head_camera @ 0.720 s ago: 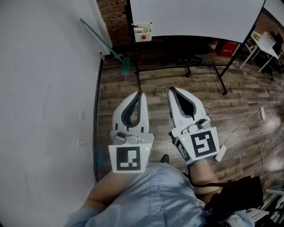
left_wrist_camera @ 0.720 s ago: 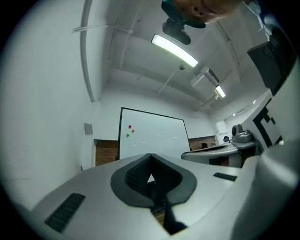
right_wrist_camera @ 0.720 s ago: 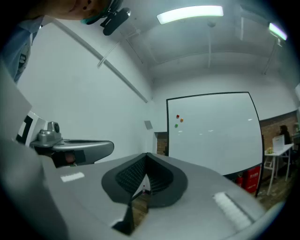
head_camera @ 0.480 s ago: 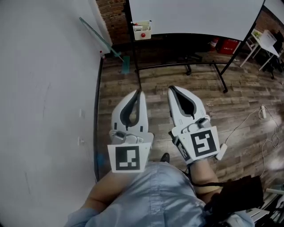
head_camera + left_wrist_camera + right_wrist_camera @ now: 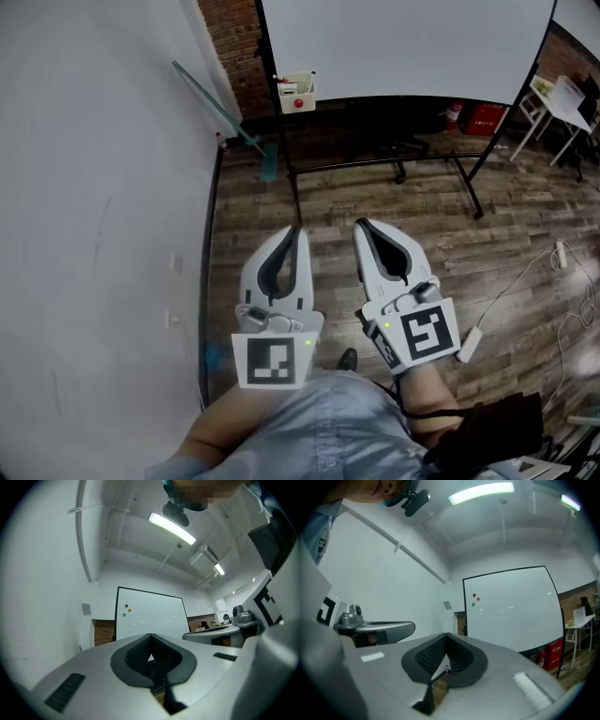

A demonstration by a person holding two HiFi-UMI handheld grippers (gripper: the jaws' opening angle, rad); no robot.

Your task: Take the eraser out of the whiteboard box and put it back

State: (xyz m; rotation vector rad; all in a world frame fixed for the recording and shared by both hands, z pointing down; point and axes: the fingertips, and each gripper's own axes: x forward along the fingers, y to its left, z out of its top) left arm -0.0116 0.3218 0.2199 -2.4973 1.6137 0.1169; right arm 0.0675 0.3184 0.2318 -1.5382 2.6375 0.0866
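1. In the head view, the left tongs (image 5: pixel 298 231) and the right tongs (image 5: pixel 359 226) are held side by side above the wooden floor (image 5: pixel 422 216), both aimed toward a whiteboard (image 5: pixel 403 42) on a wheeled stand, which is well apart from them.
2. The left gripper view shows the left tongs (image 5: pixel 151 636) closed, dark ribbed pads meeting at the tip with nothing between them. The right gripper view shows the same of the right tongs (image 5: pixel 446 635): closed and empty.
3. Only the head view shows the whiteboard box (image 5: pixel 297 92). It is a pale container hanging at the board's lower left corner, with a red dot on its front. Small things stick up from its top, but they are too small to tell which is the eraser.
4. In both gripper views the tongs' own grey bodies cover the board's lower edge, so the box is hidden there.
5. The gripper views show what the head view does not: red, orange and green magnets (image 5: pixel 126 610) near the board's upper left, and long ceiling lights (image 5: pixel 480 493).
6. The right gripper view alone shows a person (image 5: pixel 583 605) at the far right, beside a brick wall.
7. The head view alone shows a long-handled broom (image 5: pixel 221 99) leaning on the left wall and a white cable (image 5: pixel 525 272) lying on the floor at right.
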